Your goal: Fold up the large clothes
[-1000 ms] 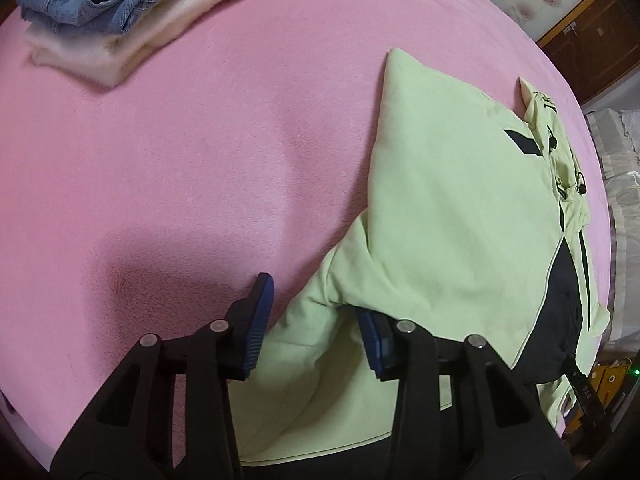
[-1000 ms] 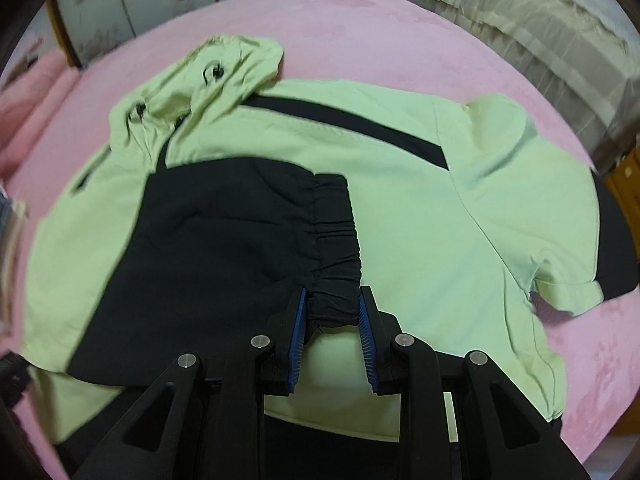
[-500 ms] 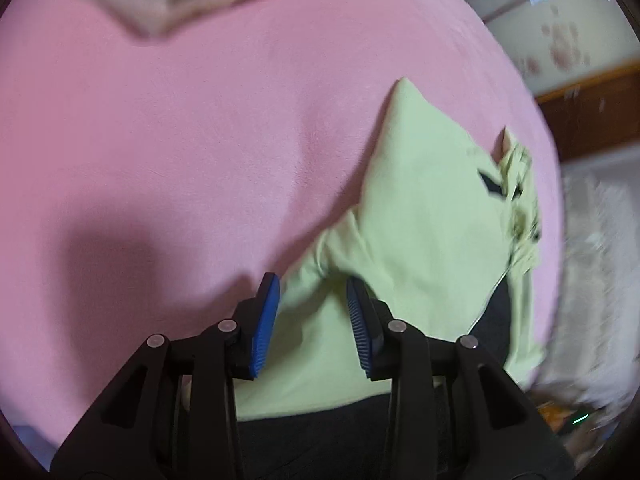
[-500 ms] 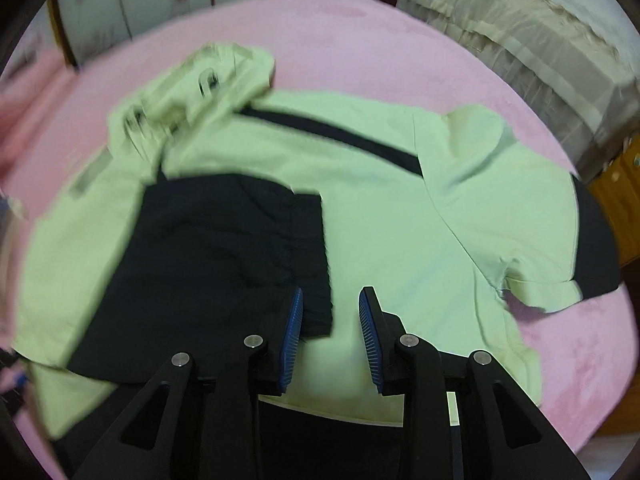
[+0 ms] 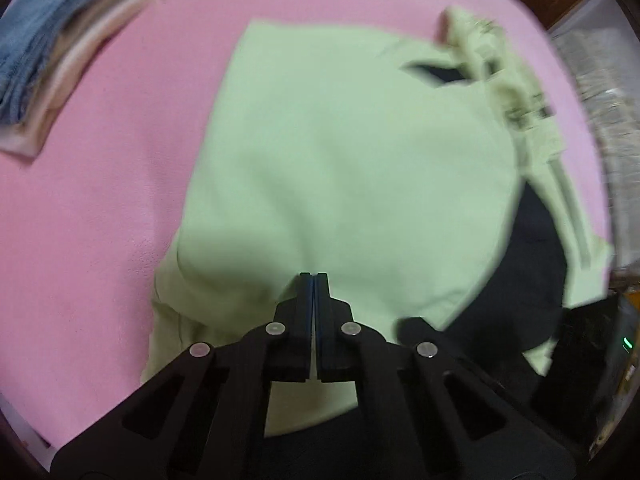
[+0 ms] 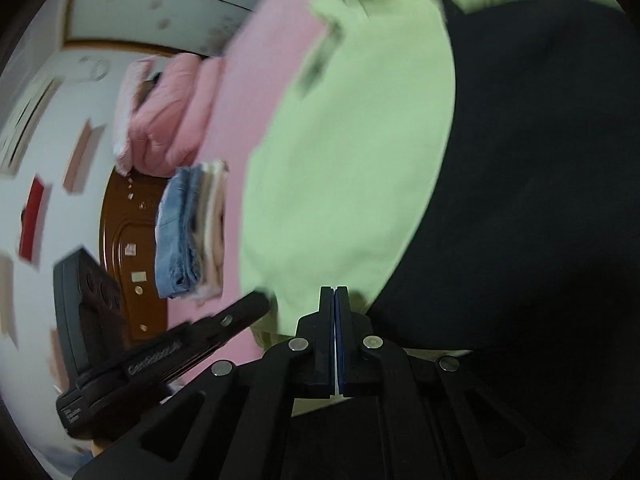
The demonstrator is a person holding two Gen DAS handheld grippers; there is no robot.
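A light green jacket point(image 5: 340, 160) with black panels point(image 6: 540, 200) lies flat on the pink bed point(image 5: 100, 220), its hood point(image 5: 500, 60) at the far right in the left wrist view. My left gripper point(image 5: 314, 280) hovers over the jacket's near green part, pads pressed together with no cloth between them. My right gripper point(image 6: 334, 292) is shut too, with nothing in it, above the seam where green point(image 6: 340, 160) meets black. The right wrist view also shows the left gripper point(image 6: 256, 304) from the side, at the jacket's lower left edge. Both views are blurred.
A folded stack of jeans and cream clothes point(image 5: 60, 40) sits at the bed's far left, also visible in the right wrist view point(image 6: 188, 232). A folded pink quilt point(image 6: 164, 120) lies beyond it. A brown wooden panel point(image 6: 120, 240) stands past the bed's edge.
Both grippers let go and closed on nothing: the left released the green sleeve and moved over the jacket body, the right released the black cuff and swung left and lower.
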